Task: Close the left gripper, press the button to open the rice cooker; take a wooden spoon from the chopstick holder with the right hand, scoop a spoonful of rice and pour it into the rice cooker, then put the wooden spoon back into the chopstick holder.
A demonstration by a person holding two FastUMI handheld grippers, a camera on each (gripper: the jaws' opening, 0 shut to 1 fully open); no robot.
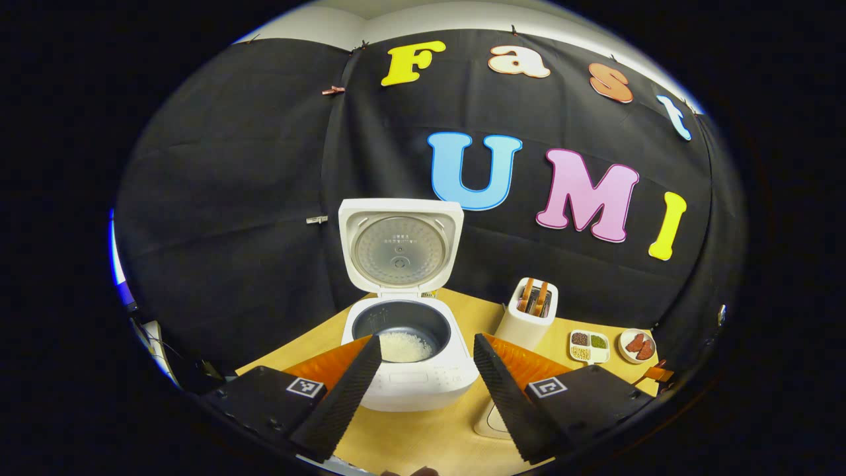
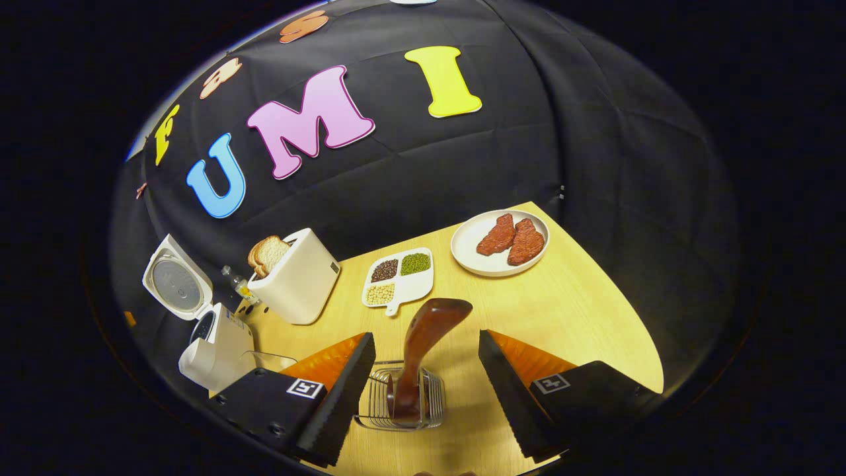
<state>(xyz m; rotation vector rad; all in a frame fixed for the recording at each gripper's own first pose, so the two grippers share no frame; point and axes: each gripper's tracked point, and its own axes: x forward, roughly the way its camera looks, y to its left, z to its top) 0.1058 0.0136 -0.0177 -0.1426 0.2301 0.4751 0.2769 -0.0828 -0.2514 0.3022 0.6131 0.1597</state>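
The right gripper (image 2: 423, 370) hangs with its 2 fingers spread wide apart, gripping nothing. Between them, a little ahead, the wooden spoon (image 2: 423, 350) stands handle-down in the wire chopstick holder (image 2: 400, 400), bowl end up and leaning slightly. Beyond it on the wooden table (image 2: 568, 311) lie a 3-part dish of grains (image 2: 400, 281) and a plate (image 2: 499, 243) with 2 reddish meat slices. To the left stand a white toaster (image 2: 297, 277) with bread in it and, farther left, the open rice cooker (image 2: 211, 330).

The left gripper (image 1: 426, 370) also has its fingers wide apart and empty, pointing at the rice cooker (image 1: 410, 370) just ahead. Its lid (image 1: 400, 244) stands upright, and white rice (image 1: 404, 347) lies in the dark inner pot. The toaster (image 1: 529, 317) sits to its right.
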